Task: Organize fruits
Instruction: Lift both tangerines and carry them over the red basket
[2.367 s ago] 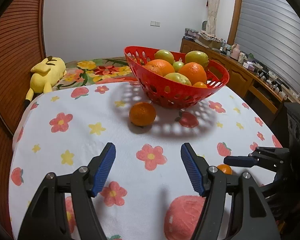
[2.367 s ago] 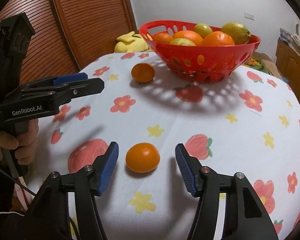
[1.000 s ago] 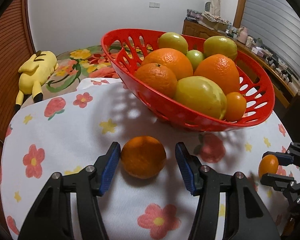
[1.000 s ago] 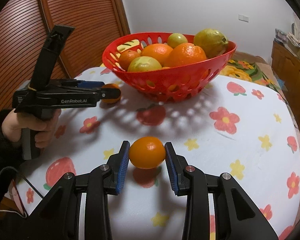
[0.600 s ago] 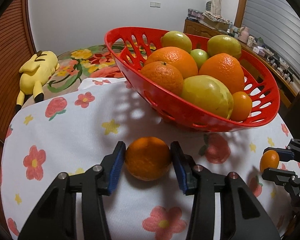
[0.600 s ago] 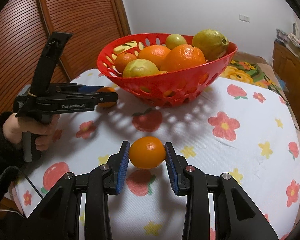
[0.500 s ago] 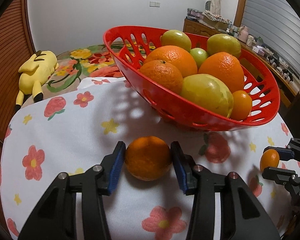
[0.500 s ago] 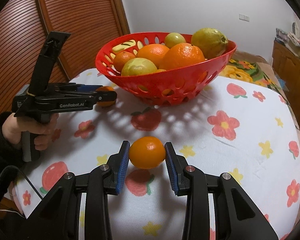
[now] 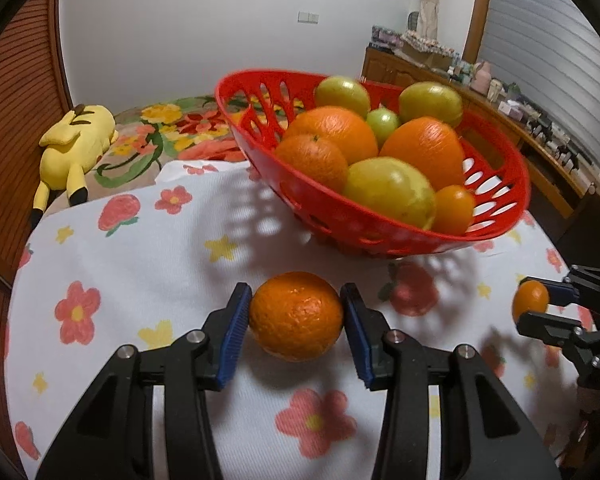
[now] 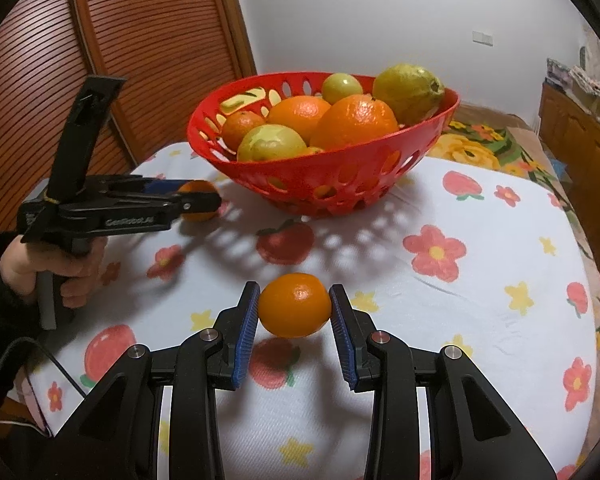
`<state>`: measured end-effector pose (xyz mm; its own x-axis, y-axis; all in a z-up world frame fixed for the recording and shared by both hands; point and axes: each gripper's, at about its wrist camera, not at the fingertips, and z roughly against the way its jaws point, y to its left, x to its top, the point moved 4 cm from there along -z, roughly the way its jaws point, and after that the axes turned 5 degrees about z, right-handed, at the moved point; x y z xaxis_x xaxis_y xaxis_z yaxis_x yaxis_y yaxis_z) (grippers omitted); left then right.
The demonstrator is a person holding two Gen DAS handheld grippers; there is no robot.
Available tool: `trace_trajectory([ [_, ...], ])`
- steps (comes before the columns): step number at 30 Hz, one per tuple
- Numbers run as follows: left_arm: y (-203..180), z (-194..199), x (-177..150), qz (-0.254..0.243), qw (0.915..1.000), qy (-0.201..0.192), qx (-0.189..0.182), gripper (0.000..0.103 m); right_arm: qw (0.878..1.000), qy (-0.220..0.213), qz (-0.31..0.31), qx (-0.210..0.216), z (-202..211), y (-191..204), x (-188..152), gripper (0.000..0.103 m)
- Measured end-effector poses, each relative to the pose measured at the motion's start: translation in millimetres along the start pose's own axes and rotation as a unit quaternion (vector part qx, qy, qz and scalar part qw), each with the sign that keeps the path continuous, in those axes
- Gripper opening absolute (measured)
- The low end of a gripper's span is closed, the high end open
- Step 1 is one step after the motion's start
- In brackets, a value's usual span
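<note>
mandarin (image 9: 296, 316): we see it clamped between the blue pads of the left gripper (image 9: 296, 322), both pads touching its sides; rough skin, just in front of the basket. whether it rests on the cloth or hangs just above, we cannot tell.
small orange (image 10: 295, 305): pinched between the pads of the right gripper (image 10: 295, 312); its shadow falls on the cloth below, so we read it as lifted clear.
left gripper: jaws closed down to the mandarin's width, holding it; from the right wrist view we note it (image 10: 198, 200) beside the basket's left flank, a hand (image 10: 56, 268) on its grip.
right gripper: jaws narrowed onto the small orange; from the left wrist view it (image 9: 534, 306) sits at the far right edge, fruit between its fingers.
red basket (image 9: 244, 120): slotted plastic, on the table behind both held fruits, heaped with oranges (image 9: 334, 132) and yellow-green fruits (image 9: 388, 192).
tablecloth (image 10: 480, 320): white, printed with red flowers, strawberries, yellow stars.
yellow plush toy (image 9: 78, 142): on a floral bedspread (image 9: 172, 128) beyond the table, well apart from the basket.
</note>
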<state>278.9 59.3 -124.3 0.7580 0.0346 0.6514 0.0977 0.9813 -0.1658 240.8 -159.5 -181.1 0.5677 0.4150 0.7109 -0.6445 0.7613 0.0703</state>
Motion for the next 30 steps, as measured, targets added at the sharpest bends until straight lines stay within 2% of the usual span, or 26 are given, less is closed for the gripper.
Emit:
trace_trajectory([
  [8,-7.3,43.4,15.3,-0.001,0.9988,-0.047,-0.016,0.044,1.000,-0.021,0.012,-0.008,18.2,2.3,15.7,0.035],
  [14,-13.7,62.0,32.9,-0.008,0.9971,-0.073,-0.021,0.044,0.999,-0.042,0.028,-0.011,27.7,2.9,38.8,0.035],
  [21,-19.6,59.8,51.4,-0.014,0.9962,-0.081,-0.026,0.044,0.997,-0.055,0.049,-0.015,26.5,-1.4,71.4,0.035],
  [30,-13.1,39.8,73.5,-0.013,0.9970,-0.073,-0.023,0.044,0.997,-0.049,0.061,-0.009,3.5,-12.7,105.0,0.035],
])
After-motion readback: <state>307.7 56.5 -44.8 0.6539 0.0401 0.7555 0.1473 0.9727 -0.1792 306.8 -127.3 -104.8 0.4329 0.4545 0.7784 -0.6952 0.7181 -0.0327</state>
